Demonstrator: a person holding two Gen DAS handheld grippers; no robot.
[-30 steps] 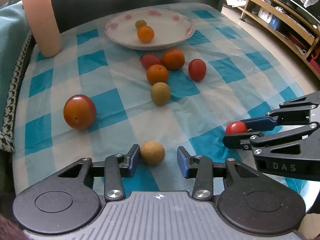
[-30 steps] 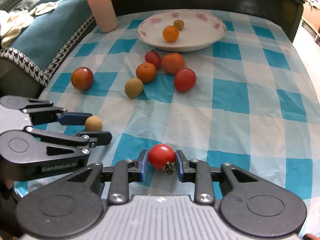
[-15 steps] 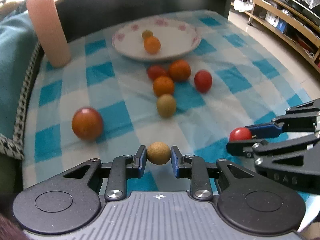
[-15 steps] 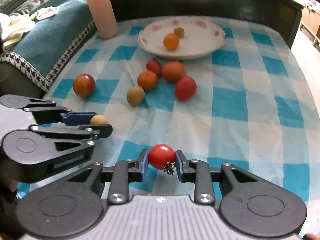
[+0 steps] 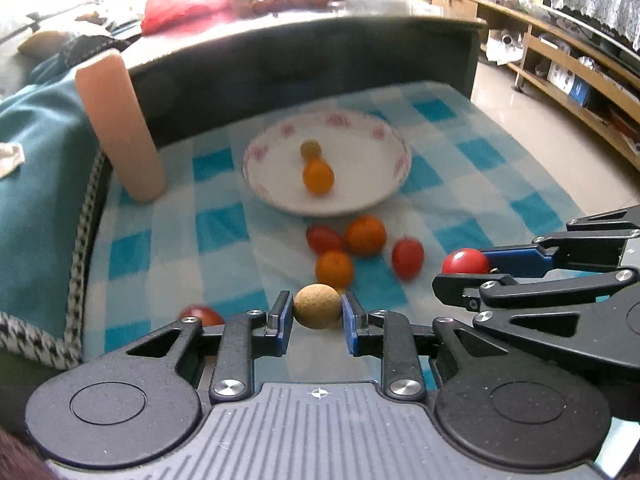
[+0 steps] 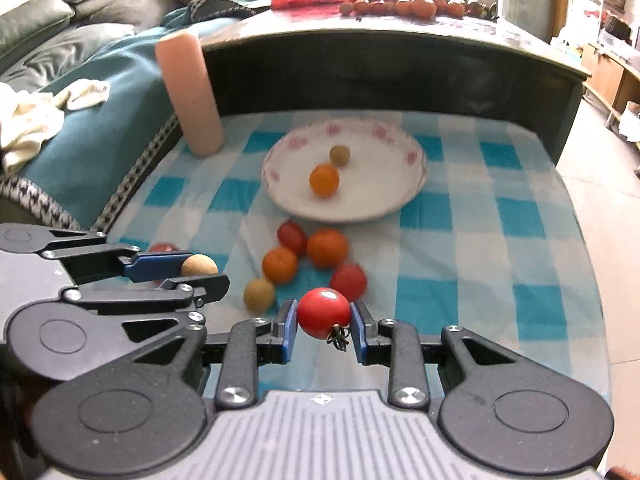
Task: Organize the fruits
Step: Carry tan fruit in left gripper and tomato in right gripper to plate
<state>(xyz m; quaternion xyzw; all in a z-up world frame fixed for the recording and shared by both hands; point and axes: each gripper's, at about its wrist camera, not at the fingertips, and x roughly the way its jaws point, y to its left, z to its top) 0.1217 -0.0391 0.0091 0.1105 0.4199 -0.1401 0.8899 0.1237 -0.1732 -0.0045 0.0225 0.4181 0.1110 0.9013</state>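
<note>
1. Left wrist view: the left hand-held gripper point(image 5: 317, 316) is pinching a round, matte tan fruit point(image 5: 317, 305) with a rough, grainy skin between its blue pads, holding it above the checked cloth point(image 5: 472, 168).
2. In the same view, the right hand-held gripper point(image 5: 466, 268) is reaching in from the right edge, its black jaws clamping a glossy red tomato point(image 5: 464, 261).
3. Ahead, a shallow white ceramic plate point(image 5: 384, 136) with pink flower prints on its rim is holding a smooth orange fruit point(image 5: 318, 176) and, touching it from behind, a small olive-brown fruit point(image 5: 310, 149).
4. Just in front of the plate, a loose cluster of round orange and oval red fruits is lying on the blue-and-white cloth that is covering the worktop. A peach-coloured cylinder point(image 5: 120, 126) is standing upright, slightly tilted, left of the plate.
5. Right wrist view: the right hand-held gripper point(image 6: 323, 322) is squeezing the shiny red tomato point(image 6: 323, 312) between its pads, a dark dried stem point(image 6: 338, 336) hanging below it.
6. At the left, the left hand-held gripper point(image 6: 198, 270) is gripping the tan fruit point(image 6: 199, 265) above the cloth point(image 6: 516, 216).
7. A second tan fruit point(image 6: 259, 295) is sitting on the cloth near the orange and red cluster, in front of the plate point(image 6: 408, 148). The plate is blurred here.
</note>
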